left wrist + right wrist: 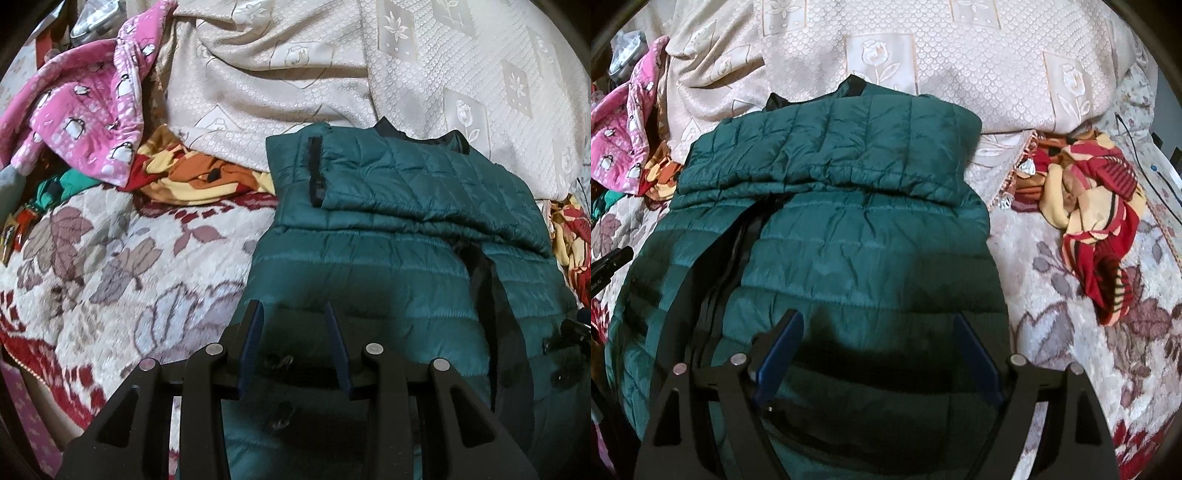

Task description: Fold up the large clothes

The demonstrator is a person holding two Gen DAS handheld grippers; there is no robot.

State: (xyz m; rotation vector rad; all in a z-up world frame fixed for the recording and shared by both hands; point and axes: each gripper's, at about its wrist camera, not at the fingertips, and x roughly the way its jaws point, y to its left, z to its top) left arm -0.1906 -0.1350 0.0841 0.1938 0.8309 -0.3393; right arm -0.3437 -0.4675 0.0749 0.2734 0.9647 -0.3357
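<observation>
A teal quilted jacket [388, 229] lies front up on the bed, both sleeves folded across its chest and its dark zipper line running down the front. My left gripper [291, 314] hovers over the jacket's lower left part; its blue pads stand a little apart with nothing between them. In the right wrist view the same jacket [849, 229] fills the middle. My right gripper [879, 325] hangs over its lower right part, jaws wide open and empty. A tip of the left gripper [609, 262] shows at that view's left edge.
The jacket rests on a floral bedspread [110, 266]. A cream patterned blanket [923, 66] is heaped behind it. A pink penguin-print garment [85, 107] lies at the far left, and a red and yellow cloth [1097, 221] lies to the right of the jacket.
</observation>
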